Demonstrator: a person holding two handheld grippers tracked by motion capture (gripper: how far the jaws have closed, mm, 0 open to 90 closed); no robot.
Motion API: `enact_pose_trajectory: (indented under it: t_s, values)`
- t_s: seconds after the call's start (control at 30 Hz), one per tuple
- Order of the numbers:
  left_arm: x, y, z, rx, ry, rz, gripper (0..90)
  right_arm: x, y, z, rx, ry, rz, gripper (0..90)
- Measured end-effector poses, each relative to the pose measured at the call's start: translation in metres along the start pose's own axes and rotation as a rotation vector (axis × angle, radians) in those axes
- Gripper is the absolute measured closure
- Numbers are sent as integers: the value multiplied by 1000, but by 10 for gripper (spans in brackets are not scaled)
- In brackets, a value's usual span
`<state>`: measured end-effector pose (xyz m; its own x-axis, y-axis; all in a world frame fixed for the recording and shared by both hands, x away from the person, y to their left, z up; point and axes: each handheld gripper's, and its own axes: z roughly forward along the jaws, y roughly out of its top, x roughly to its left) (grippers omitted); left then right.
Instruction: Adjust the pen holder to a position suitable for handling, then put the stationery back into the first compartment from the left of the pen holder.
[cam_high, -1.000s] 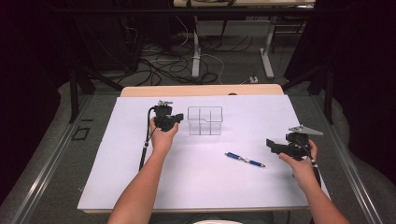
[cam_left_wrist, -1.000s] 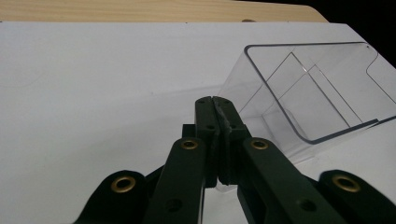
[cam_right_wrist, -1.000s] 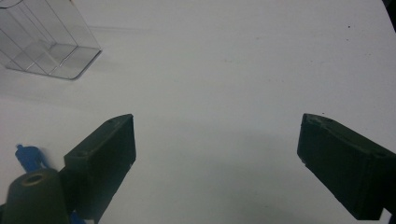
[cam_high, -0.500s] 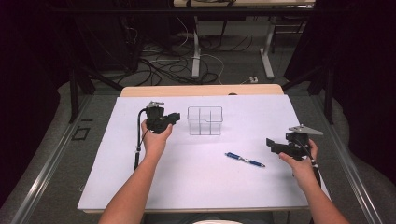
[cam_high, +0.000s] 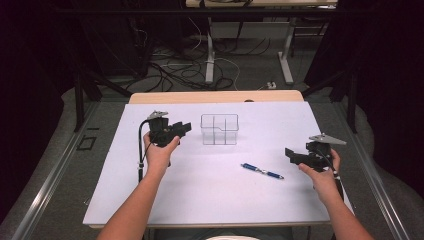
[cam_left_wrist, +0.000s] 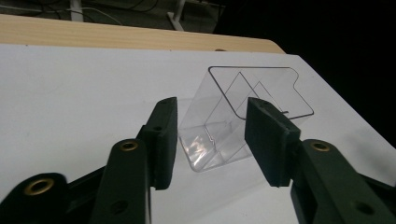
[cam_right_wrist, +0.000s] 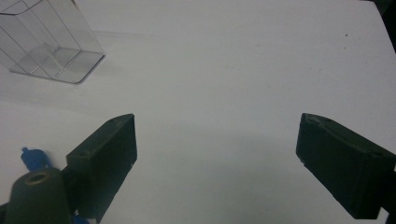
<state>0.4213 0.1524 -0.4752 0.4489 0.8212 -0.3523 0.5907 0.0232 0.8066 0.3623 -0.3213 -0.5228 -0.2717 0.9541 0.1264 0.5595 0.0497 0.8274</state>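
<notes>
High view: white table, largest item. Clear plastic divided box upright near table's far middle, standing free. Left gripper just left of box, apart from it, jaws pointed at it; jaws just been opening, now partly spread, nothing between them. Left gripper view confirms: box beyond the pads, no contact. Right gripper near right edge, jaws wide apart, empty. Blue pen flat on table between hands, nearer right gripper, clear of box.
</notes>
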Motion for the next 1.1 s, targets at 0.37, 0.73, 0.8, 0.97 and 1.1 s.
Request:
enact_pose_trajectory:
  t_s: [0.37,0.73,0.8,0.97,1.1]
  values:
    - [-6,-12,-22,-40,67,181,306,4,2,-5,-18,13,-5,121]
    - [-4,-33,-42,9,53,276,141,8,4,-8,-24,30,-21,121]
    - [-6,-40,-43,26,66,296,118,9,5,-8,-21,36,-24,121]
    - [-7,-46,-47,6,40,251,21,14,6,-8,-15,44,-49,121]
    - [-6,-47,-52,-6,14,200,2,20,10,-8,-11,55,-112,151]
